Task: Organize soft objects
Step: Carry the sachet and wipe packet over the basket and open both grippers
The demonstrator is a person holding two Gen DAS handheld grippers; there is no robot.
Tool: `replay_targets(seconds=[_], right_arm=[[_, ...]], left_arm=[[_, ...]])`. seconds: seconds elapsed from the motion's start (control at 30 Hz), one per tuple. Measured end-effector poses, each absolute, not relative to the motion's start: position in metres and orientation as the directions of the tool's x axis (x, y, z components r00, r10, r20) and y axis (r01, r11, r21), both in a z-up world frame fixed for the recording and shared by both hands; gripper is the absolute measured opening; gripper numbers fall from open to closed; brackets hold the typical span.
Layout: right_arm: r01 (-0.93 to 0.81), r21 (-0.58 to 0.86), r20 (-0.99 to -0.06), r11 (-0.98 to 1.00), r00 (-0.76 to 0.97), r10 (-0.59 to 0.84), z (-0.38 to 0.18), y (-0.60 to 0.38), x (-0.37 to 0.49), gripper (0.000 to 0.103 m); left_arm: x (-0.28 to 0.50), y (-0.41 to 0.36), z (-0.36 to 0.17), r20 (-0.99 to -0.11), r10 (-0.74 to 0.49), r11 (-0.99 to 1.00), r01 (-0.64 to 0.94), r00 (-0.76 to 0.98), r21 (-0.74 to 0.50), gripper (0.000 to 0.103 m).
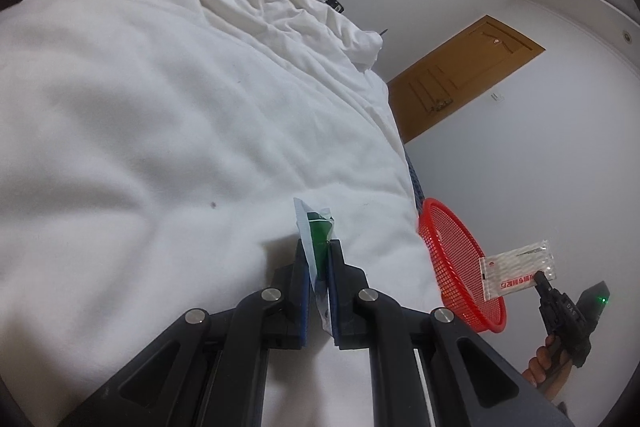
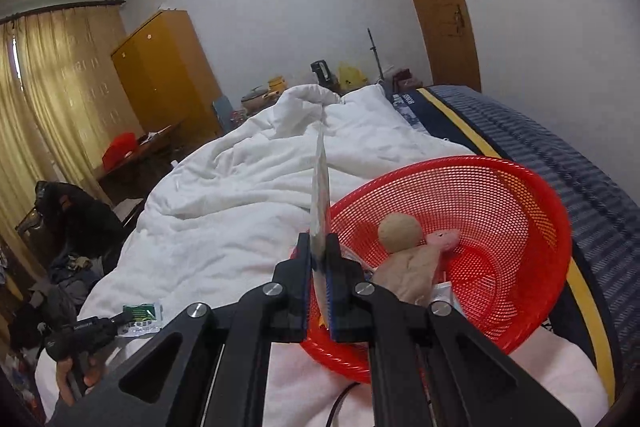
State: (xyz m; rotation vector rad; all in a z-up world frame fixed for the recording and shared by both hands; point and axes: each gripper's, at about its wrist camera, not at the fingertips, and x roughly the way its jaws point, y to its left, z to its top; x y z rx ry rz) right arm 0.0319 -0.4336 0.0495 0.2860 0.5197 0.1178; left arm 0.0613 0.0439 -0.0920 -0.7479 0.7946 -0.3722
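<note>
My left gripper (image 1: 319, 247) is shut on a clear packet with green contents (image 1: 318, 227), held edge-on just above the white duvet (image 1: 160, 107). It also shows in the right wrist view (image 2: 142, 315) at lower left. My right gripper (image 2: 319, 239) is shut on a white packet with red lettering (image 2: 320, 187), seen edge-on, beside the near rim of the red mesh basket (image 2: 500, 187). That packet (image 1: 516, 269) and the basket (image 1: 456, 259) show at right in the left wrist view. A beige soft doll (image 2: 408, 255) lies in the basket.
The basket sits on the duvet near the bed's right edge, next to a blue striped mattress edge (image 2: 580, 167). A wooden door (image 1: 460, 75), a wardrobe (image 2: 168, 75) and a cluttered desk (image 2: 136, 147) stand around the bed.
</note>
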Motion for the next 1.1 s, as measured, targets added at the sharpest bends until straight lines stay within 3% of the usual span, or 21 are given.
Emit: replay_targets(seconds=[0.3,0.53,0.83,0.93,1.03,1.1], right_arm=[[0.0,0.323,-0.449,0.946,0.88,0.153,0.056,-0.451,0.028,0.006],[0.081,0.204,-0.52,0.976,0.853,0.037,0.042,-0.456,0.042,0.006],[0.038,0.36,-0.597,0.932,0.777,0.199,0.034,-0.49,0.059,0.006],[0.042,0.334,-0.625,0.942,0.758,0.188,0.031,-0.496,0.059,0.006],[0.098,0.411,-0.644,0.906,0.735,0.212,0.017,-0.514,0.057,0.009],[0.154,0.379,-0.658,0.913,0.739,0.148,0.013,-0.519,0.054,0.011]], left_arm=[[0.055,0.046,-0.072,-0.429,-0.59,0.643,0.076,0.685,-0.762,0.006],[0.063,-0.003,-0.018,-0.378,-0.678,0.626,0.225,0.63,-0.747,0.006],[0.107,-0.124,0.027,-0.437,-0.769,0.614,0.347,0.466,-0.709,0.006],[0.12,-0.177,0.036,-0.467,-0.767,0.633,0.398,0.441,-0.664,0.006],[0.128,-0.22,0.034,-0.519,-0.75,0.661,0.431,0.41,-0.614,0.006],[0.135,-0.248,0.022,-0.541,-0.745,0.667,0.44,0.391,-0.601,0.006]])
